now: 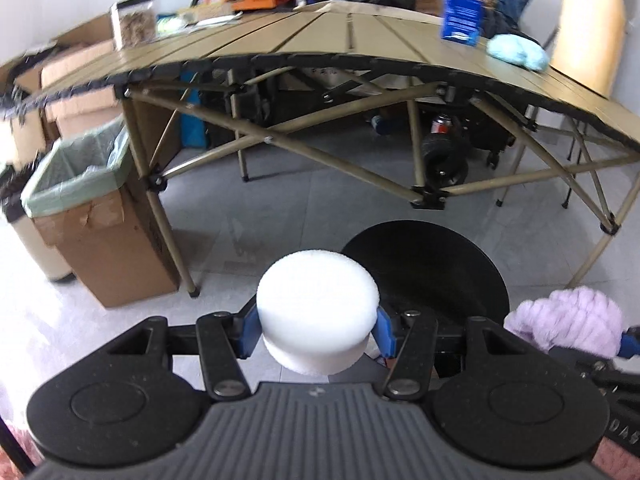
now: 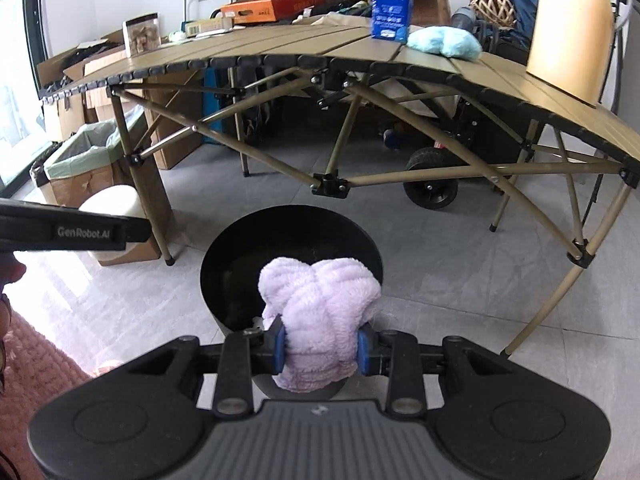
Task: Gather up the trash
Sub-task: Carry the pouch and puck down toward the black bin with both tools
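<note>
My left gripper point(image 1: 316, 330) is shut on a white foam cylinder point(image 1: 318, 300), its blue pads pressing both sides; the cylinder point(image 2: 116, 200) also shows at the left of the right wrist view, behind the left gripper's black body. My right gripper point(image 2: 321, 348) is shut on a fluffy lilac cloth point(image 2: 320, 312), which also appears at the right edge of the left wrist view as a lilac cloth point(image 1: 568, 318). A round black bin point(image 2: 288, 240) stands on the floor just below and ahead of both grippers; the black bin point(image 1: 432, 256) lies right behind the foam.
A folding khaki table point(image 2: 280, 46) with crossed legs stands ahead, carrying a blue box point(image 2: 390, 16), a light blue cloth point(image 2: 444, 42), an orange box and a clear jar. A cardboard box lined with a green bag point(image 1: 84, 188) sits by the table's left leg. Grey tiled floor lies between.
</note>
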A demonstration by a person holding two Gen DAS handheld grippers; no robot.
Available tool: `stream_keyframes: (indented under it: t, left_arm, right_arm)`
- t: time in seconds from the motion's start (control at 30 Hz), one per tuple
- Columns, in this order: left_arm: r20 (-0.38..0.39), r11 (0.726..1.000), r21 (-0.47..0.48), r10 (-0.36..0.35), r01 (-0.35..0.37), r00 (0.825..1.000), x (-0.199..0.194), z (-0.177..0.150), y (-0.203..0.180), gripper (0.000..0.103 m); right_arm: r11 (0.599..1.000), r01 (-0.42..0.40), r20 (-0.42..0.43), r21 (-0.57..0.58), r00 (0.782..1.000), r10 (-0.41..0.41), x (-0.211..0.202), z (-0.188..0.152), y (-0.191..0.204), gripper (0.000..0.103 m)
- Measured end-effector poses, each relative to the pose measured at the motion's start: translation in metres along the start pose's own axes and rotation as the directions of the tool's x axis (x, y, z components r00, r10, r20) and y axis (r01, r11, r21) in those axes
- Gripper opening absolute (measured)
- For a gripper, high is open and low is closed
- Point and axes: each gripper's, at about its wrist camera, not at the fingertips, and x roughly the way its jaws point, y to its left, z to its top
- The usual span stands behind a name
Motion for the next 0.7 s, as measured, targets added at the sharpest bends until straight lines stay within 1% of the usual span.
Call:
stream_keyframes:
  t: [0.07,0.17,0.3,0.53,0.7]
  left_arm:
    - [0.003,0.999,-0.032,-0.003,0.003,1.000,0.001,0.003,0.005,0.055]
    - [0.018,0.999,-0.021,0.041,-0.041,0.999,0.005,0.004,0.005,0.055]
    - [0.000,0.994,-0.066,0.093,-0.093,0.996,0.015,0.008,0.017,0.055]
    - [-0.023,0.985,-0.127,0.118,-0.120,0.993,0.026,0.013,0.031,0.055]
    - [-0.057,0.975,-0.165,0.140,-0.148,0.988,0.036,0.014,0.040,0.055]
  right_arm:
    - [1.000,-0.004,0.000,-0.012,1.000,0.004,0.005,0.004,0.005,0.031]
    - [0.999,-0.006,0.008,-0.033,1.000,0.007,0.013,0.010,0.010,0.031]
    - [0.999,-0.001,-0.002,-0.035,1.000,0.001,0.026,0.016,0.010,0.031]
    - [1.000,-0.017,0.003,-0.025,1.000,0.017,0.052,0.029,0.014,0.031]
    - [0.999,-0.044,0.015,-0.023,0.999,0.044,0.070,0.042,0.021,0.031]
